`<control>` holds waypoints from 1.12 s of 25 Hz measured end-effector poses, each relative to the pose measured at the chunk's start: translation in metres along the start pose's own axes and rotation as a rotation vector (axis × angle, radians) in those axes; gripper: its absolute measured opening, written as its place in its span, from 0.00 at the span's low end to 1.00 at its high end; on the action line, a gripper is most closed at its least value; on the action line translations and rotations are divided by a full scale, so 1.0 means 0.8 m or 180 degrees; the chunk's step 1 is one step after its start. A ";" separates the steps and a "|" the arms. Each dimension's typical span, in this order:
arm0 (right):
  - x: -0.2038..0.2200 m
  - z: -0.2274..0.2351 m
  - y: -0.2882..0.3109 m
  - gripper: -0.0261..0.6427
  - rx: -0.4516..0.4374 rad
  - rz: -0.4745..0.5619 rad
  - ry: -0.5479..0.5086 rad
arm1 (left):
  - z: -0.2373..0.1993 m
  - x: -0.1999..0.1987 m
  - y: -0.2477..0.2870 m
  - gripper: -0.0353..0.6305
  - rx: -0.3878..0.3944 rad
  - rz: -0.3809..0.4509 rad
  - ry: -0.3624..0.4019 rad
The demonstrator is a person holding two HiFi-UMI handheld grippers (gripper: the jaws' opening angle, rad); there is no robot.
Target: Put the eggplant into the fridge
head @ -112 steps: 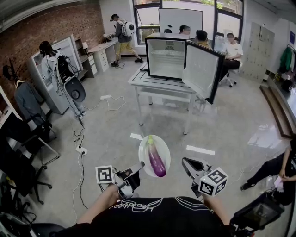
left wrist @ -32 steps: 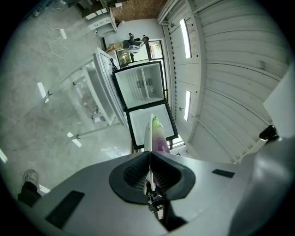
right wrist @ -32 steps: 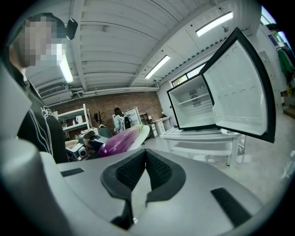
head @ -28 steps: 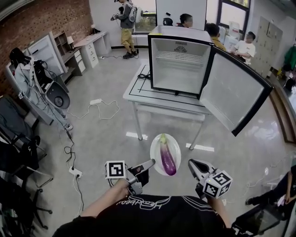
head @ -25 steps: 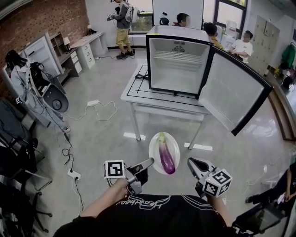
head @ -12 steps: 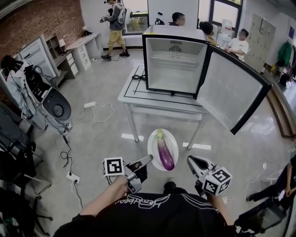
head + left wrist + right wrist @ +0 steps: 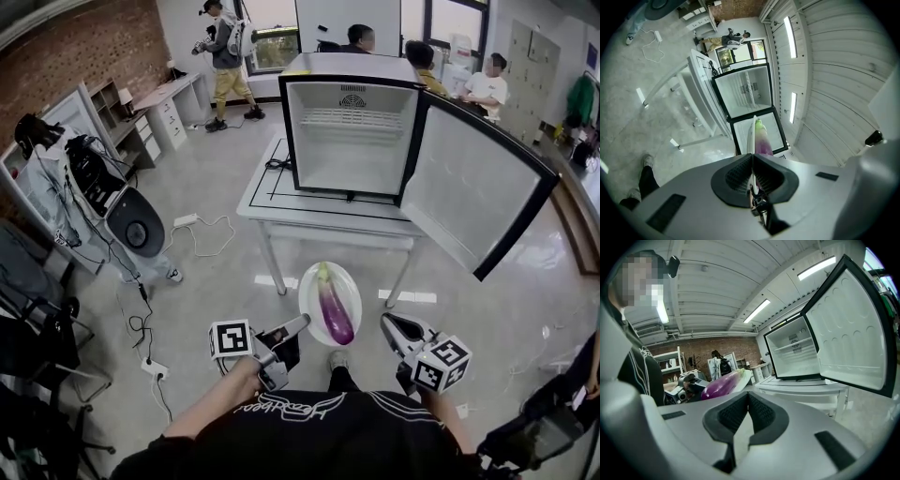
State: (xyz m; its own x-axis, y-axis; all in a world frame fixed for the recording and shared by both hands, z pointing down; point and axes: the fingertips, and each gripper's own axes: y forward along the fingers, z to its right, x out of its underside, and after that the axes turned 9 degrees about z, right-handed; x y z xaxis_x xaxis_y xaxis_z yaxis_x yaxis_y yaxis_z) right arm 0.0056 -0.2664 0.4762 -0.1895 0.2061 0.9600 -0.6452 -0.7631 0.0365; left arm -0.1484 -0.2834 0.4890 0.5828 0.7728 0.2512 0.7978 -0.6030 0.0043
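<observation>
A purple eggplant (image 7: pixel 331 307) with a green stem lies on a white oval plate (image 7: pixel 307 285), held in the air over the floor. My left gripper (image 7: pixel 298 325) is shut on the plate's near rim. In the left gripper view the plate (image 7: pixel 751 136) runs edge-on from between the jaws, with the eggplant (image 7: pixel 762 140) beside it. My right gripper (image 7: pixel 387 325) hangs right of the plate, shut and empty. Ahead, the small fridge (image 7: pixel 352 131) stands on a white table (image 7: pixel 309 211) with its door (image 7: pixel 473 197) swung open to the right; its inside looks bare.
Cables and a power strip (image 7: pixel 155 366) lie on the floor at left, beside a grey machine (image 7: pixel 131 220) and chairs. Several people sit or stand behind the fridge. The open door juts out over the floor at right. My shoe (image 7: pixel 337 359) shows below the plate.
I have walked closer to the fridge, which now looks larger and nearer. The plate with the eggplant stays in the left gripper; both grippers keep their pose.
</observation>
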 end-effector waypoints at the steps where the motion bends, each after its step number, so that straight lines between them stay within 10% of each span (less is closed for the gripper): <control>1: -0.002 0.008 0.005 0.05 -0.0002 0.0005 -0.0001 | 0.001 -0.004 0.008 0.08 0.0017 -0.0004 -0.0026; 28: -0.075 0.251 0.219 0.05 -0.0277 -0.0139 -0.0001 | -0.073 -0.212 0.252 0.08 -0.0185 0.0317 -0.0144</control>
State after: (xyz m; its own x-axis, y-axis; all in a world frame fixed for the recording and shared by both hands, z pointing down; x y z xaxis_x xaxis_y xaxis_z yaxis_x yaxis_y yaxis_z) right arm 0.0527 -0.5357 0.4811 -0.1595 0.2378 0.9581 -0.7147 -0.6973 0.0540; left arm -0.0956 -0.5477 0.5037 0.6663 0.7158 0.2091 0.7259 -0.6867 0.0379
